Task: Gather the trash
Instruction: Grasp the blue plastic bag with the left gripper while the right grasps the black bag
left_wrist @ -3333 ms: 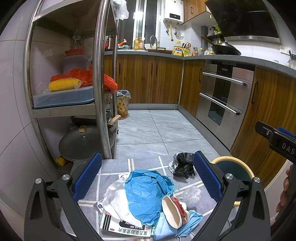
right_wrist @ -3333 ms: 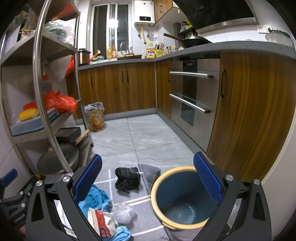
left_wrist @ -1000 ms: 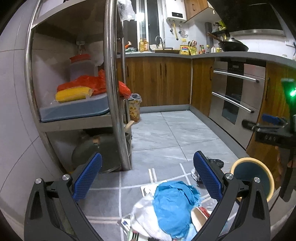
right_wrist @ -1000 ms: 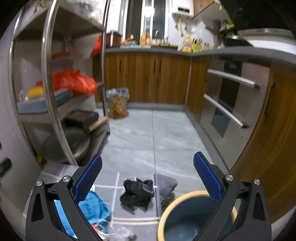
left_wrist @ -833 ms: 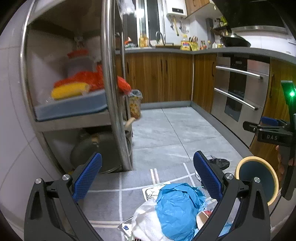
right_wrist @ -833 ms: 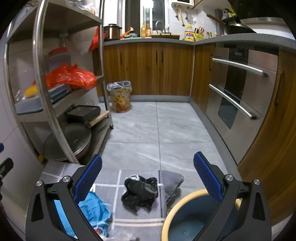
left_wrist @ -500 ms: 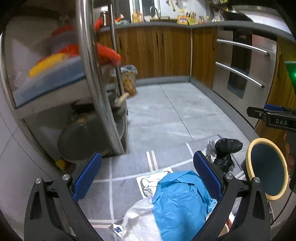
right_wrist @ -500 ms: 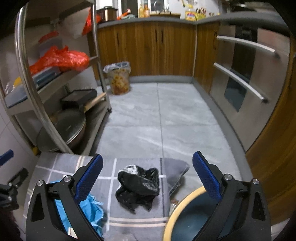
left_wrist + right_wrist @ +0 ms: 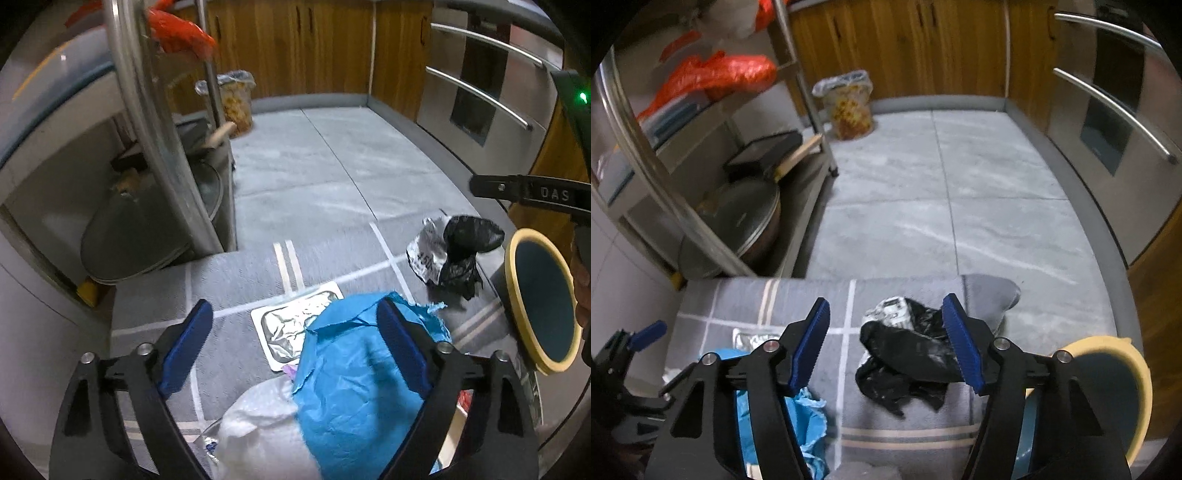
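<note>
- Left gripper point(image 9: 293, 334): jaws wide, closing, nothing clamped; blue crumpled paper point(image 9: 354, 376) lay at its 4 o'clock against the right finger, on the grey mat point(image 9: 236, 288).
- Right gripper point(image 9: 886, 341): jaws half-spread, closing, not yet pinching; black bag point(image 9: 905, 358) lay between them, nearer this hand.
- Bin point(image 9: 1141, 373) stood at 3 o'clock.

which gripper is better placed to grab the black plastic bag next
Right. The right gripper, jaws closing, already has the black plastic bag between its fingers beside the bin; the left gripper is over the blue paper.
</note>
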Demonstrator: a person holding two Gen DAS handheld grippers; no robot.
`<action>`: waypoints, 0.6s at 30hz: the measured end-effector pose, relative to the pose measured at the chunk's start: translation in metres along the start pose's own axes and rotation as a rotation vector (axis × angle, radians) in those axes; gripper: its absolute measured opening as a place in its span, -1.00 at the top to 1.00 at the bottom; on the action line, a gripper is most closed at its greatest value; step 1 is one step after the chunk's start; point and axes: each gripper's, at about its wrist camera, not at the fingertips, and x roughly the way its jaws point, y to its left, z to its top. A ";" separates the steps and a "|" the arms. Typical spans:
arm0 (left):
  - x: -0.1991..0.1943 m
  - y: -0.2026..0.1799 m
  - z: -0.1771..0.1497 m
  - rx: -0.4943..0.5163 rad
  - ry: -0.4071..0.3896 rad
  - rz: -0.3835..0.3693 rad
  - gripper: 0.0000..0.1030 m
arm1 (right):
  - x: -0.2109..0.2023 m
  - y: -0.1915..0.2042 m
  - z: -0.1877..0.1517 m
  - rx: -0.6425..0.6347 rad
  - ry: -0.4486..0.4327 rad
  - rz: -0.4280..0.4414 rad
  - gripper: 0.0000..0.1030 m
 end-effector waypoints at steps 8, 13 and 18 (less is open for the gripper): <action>0.019 -0.008 0.003 0.020 0.066 -0.065 -0.43 | 0.031 0.011 -0.001 -0.090 0.067 -0.048 -0.30; 0.028 -0.012 0.002 0.044 0.105 -0.090 -0.11 | 0.048 0.016 -0.006 -0.157 0.115 -0.074 -0.40; 0.029 -0.013 0.001 0.054 0.114 -0.118 0.31 | 0.066 0.018 -0.015 -0.189 0.216 -0.113 -0.15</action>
